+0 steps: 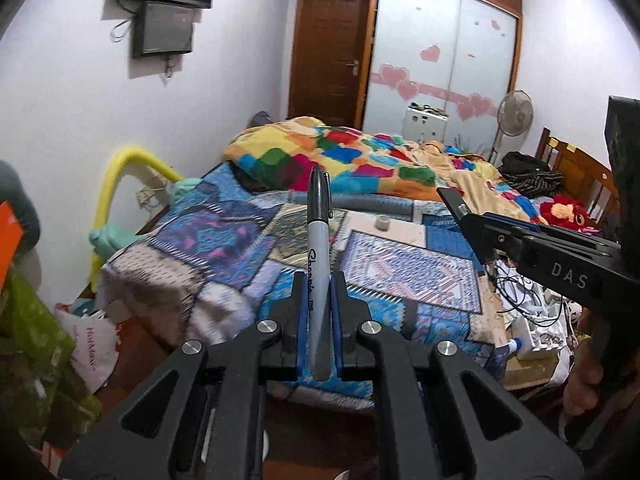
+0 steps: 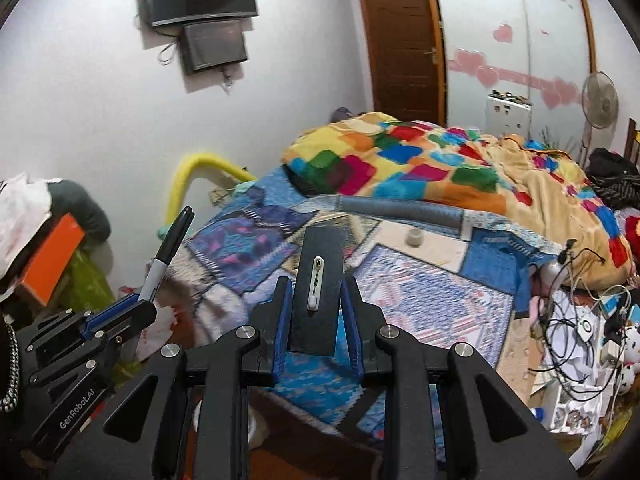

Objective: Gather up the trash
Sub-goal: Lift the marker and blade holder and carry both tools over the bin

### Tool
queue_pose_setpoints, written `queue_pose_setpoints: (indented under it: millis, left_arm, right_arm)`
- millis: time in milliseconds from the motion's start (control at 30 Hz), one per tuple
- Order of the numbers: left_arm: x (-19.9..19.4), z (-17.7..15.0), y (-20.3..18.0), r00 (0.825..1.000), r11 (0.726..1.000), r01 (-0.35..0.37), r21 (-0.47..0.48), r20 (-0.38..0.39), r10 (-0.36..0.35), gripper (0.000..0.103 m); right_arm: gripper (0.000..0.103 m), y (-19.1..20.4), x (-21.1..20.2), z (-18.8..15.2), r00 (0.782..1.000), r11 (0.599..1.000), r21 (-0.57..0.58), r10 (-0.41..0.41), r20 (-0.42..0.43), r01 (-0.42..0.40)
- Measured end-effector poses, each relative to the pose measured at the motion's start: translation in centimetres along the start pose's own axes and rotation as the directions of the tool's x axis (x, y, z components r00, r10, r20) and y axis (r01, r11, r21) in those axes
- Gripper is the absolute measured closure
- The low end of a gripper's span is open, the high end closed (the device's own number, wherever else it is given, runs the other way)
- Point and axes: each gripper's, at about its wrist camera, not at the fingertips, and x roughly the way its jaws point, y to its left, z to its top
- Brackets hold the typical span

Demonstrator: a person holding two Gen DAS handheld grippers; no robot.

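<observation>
My left gripper [image 1: 318, 292] is shut on a grey Sharpie marker [image 1: 319, 236] that stands upright between the blue pads, black cap on top. The same marker [image 2: 168, 248] and left gripper [image 2: 138, 306] show at the lower left of the right wrist view. My right gripper [image 2: 316, 292] is shut on a flat black card [image 2: 320, 248] with a small white clip on its face. In the left wrist view the right gripper [image 1: 460, 206] reaches in from the right edge. Both are held above the foot of the bed. A small white roll [image 1: 383, 223] [image 2: 414, 237] lies on the quilt.
A patchwork quilt [image 1: 224, 240] and a bright blanket [image 1: 360, 160] cover the bed. A yellow foam tube [image 1: 120, 168] arches at its left side. Tangled cables and boxes [image 2: 576, 344] crowd the right. A white plastic bag [image 1: 90, 344] lies on the floor at the left.
</observation>
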Motion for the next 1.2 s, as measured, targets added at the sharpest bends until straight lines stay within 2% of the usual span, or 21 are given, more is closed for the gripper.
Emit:
queue_pose_setpoints:
  millis: [133, 200, 400, 633, 767, 967, 1133, 1200]
  left_arm:
    - [-1.8, -1.5, 2.7, 1.0, 0.999, -0.03, -0.018, -0.009, 0.03, 0.093]
    - [-2.4, -2.3, 4.0, 0.999, 0.999, -0.041, -0.03, -0.019, 0.04, 0.093]
    - [-3.0, -5.5, 8.4, 0.995, 0.992, -0.08, -0.097, -0.074, 0.072, 0.093]
    - [-2.0, -9.6, 13.0, 0.979, 0.975, -0.14, -0.17, -0.172, 0.111, 0.093]
    - [-1.0, -11.7, 15.1, 0.968, 0.968, -0.154, -0.2, -0.229, 0.107, 0.093]
    - [2.0, -15.4, 17.8, 0.936, 0.953, -0.165, -0.254, -0.346, 0.07, 0.093]
    - [5.0, -18.2, 19.2, 0.894, 0.941, -0.201, -0.273, -0.445, 0.062, 0.093]
    - [5.7, -18.9, 19.4, 0.882, 0.937, -0.208, -0.282, -0.467, 0.055, 0.093]
  right_arm:
    - [0.081, 3.3, -0.4, -1.2, 0.999, 0.999, -0.033, 0.04, -0.007, -0.041]
    - [0.089, 4.4, -0.3, -1.7, 0.999, 0.998, -0.044, 0.052, -0.012, -0.052]
    - [0.089, 8.6, 1.3, -3.8, 0.993, 0.99, -0.096, 0.094, -0.07, -0.101]
    - [0.089, 13.2, 5.1, -6.7, 0.968, 0.974, -0.134, 0.156, -0.195, -0.184]
    - [0.089, 15.2, 7.0, -8.1, 0.953, 0.963, -0.164, 0.171, -0.251, -0.216]
    - [0.089, 17.5, 10.5, -10.7, 0.912, 0.949, -0.177, 0.183, -0.366, -0.262]
    - [0.089, 19.0, 14.0, -13.0, 0.861, 0.937, -0.182, 0.18, -0.476, -0.297]
    - [0.089, 19.6, 15.2, -13.5, 0.848, 0.934, -0.191, 0.17, -0.502, -0.3]
